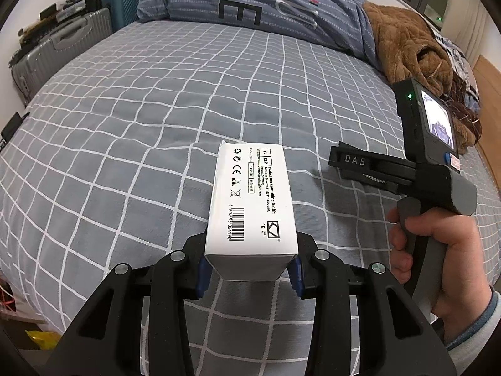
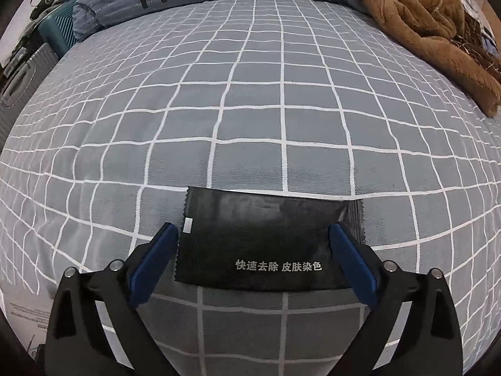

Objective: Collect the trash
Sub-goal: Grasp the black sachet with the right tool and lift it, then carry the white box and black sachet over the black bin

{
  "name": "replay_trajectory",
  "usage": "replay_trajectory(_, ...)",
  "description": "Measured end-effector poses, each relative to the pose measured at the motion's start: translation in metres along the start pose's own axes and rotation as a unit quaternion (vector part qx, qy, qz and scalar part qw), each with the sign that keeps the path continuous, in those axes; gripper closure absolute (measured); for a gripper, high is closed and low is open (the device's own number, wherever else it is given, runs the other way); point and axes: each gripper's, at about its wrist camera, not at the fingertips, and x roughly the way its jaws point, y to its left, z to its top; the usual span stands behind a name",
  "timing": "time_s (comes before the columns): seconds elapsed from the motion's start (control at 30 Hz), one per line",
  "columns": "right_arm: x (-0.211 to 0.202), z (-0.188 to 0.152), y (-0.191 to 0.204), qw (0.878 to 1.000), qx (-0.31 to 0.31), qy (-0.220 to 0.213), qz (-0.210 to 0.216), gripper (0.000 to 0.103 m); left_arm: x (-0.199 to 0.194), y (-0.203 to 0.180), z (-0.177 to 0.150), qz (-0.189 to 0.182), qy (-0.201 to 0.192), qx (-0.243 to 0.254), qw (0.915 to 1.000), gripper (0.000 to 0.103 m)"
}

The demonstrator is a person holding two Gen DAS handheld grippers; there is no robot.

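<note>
My left gripper (image 1: 249,274) is shut on a white cardboard box (image 1: 250,206) with a barcode and printed text, holding it just above the grey checked bedsheet (image 1: 125,131). My right gripper (image 2: 253,250) is open, its blue pads on either side of a flat black sachet (image 2: 266,238) with white Chinese text that lies on the bedsheet (image 2: 250,109). The pads sit close to the sachet's two short edges; I cannot tell if they touch. The right gripper also shows in the left wrist view (image 1: 347,164), held by a hand, to the right of the box.
A blue striped duvet (image 1: 250,0) and a brown fleece blanket (image 1: 413,50) lie at the far end of the bed. Suitcases (image 1: 62,50) stand to the left of the bed. A yellow bag (image 1: 40,338) lies on the floor at lower left.
</note>
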Motion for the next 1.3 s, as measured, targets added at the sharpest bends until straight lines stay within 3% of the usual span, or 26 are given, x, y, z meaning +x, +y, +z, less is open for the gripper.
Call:
replay_trajectory(0.17, 0.000, 0.003, -0.012, 1.000, -0.003, -0.005, -0.003, 0.036, 0.000, -0.001, 0.000, -0.005, 0.000, 0.000, 1.0000, 0.065)
replay_trajectory(0.23, -0.001, 0.004, -0.016, 1.000, -0.002, -0.005, 0.005, 0.039, 0.000, -0.002, 0.000, -0.005, 0.000, 0.000, 1.0000, 0.065)
replay_trajectory(0.3, -0.005, 0.005, -0.017, 1.000, -0.005, -0.010, 0.005, 0.056, 0.000, -0.002, 0.000, -0.005, 0.001, 0.000, 1.0000, 0.065)
replay_trajectory(0.33, -0.007, 0.005, -0.018, 1.000, -0.007, -0.014, 0.007, 0.059, 0.000, -0.003, -0.001, -0.006, 0.001, 0.000, 1.0000, 0.065)
replay_trajectory(0.4, -0.012, 0.005, -0.022, 1.000, -0.011, -0.021, 0.011, 0.079, 0.000, -0.004, -0.003, -0.006, 0.002, 0.000, 1.0000, 0.065)
replay_trajectory(0.5, -0.017, 0.006, -0.026, 0.999, -0.015, -0.025, 0.018, 0.092, -0.001, -0.007, -0.004, -0.007, 0.004, 0.000, 1.0000, 0.065)
replay_trajectory(0.83, -0.057, 0.001, -0.042, 0.997, -0.026, -0.058, 0.042, 0.098, -0.024, -0.024, -0.008, -0.008, -0.004, 0.007, 0.9999, 0.065)
replay_trajectory(1.3, -0.138, -0.041, -0.070, 0.993, -0.029, -0.097, 0.060, 0.100, -0.079, -0.046, -0.018, -0.019, -0.022, 0.014, 0.9995, 0.065)
